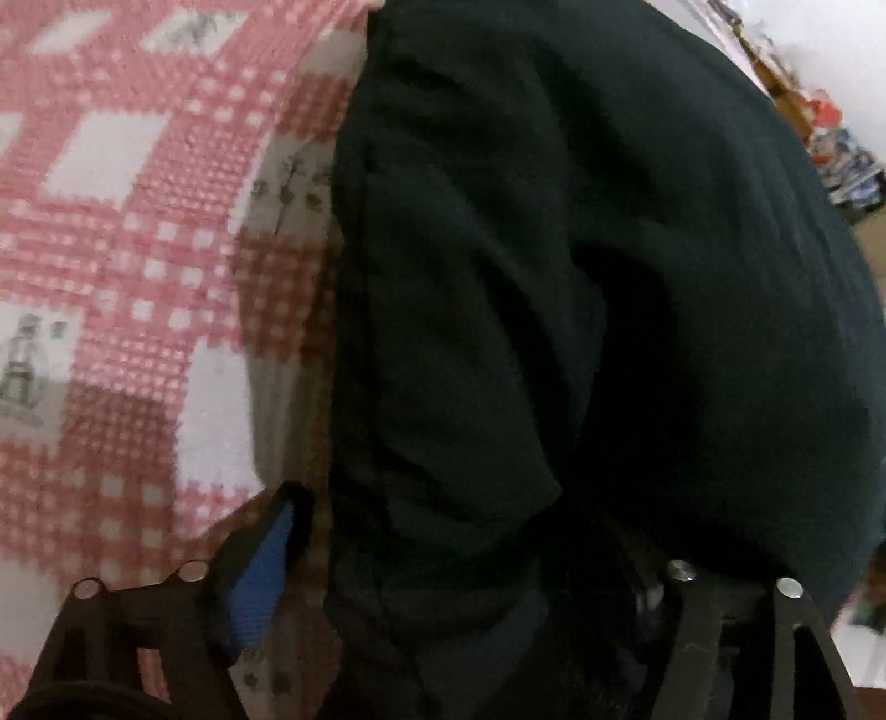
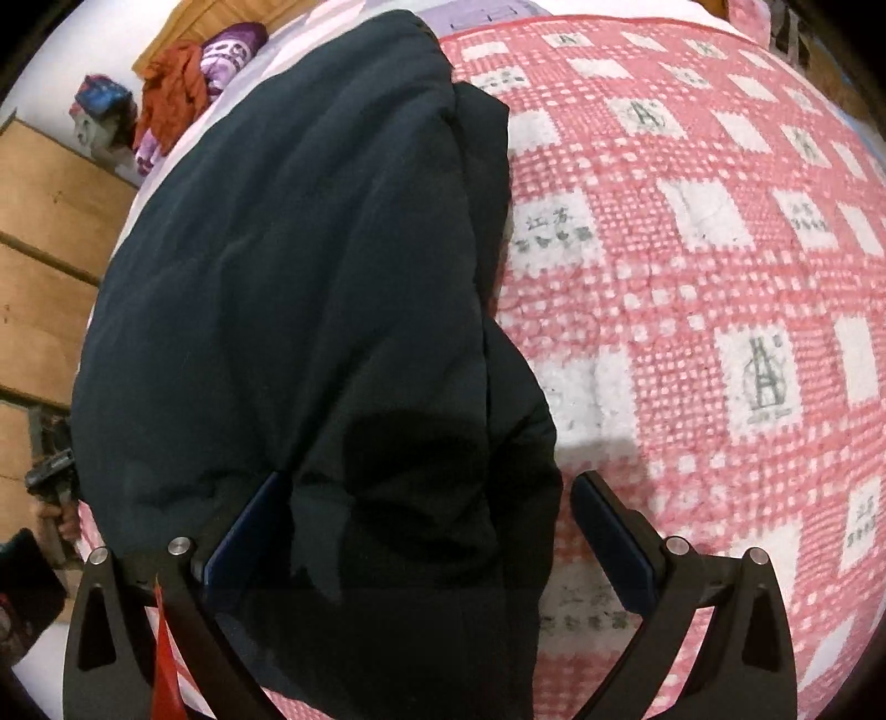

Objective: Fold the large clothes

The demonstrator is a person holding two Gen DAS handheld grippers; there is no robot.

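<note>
A large dark navy garment (image 2: 310, 266) lies on a red-and-white checked blanket (image 2: 692, 288). In the right wrist view my right gripper (image 2: 426, 531) is open, its blue-padded fingers wide apart, with a bunched end of the garment between them. In the left wrist view the same dark garment (image 1: 554, 277) fills the middle and right. My left gripper (image 1: 459, 554) is wide open; its left blue pad (image 1: 260, 576) shows beside the cloth, and the right finger is hidden under the fabric. The blanket (image 1: 122, 249) shows on the left.
Wooden furniture panels (image 2: 50, 266) stand at the left of the right wrist view. An orange cloth (image 2: 171, 83) and a purple-and-white bundle (image 2: 232, 50) lie at the far end. Cluttered objects (image 1: 841, 155) show at the upper right of the left wrist view.
</note>
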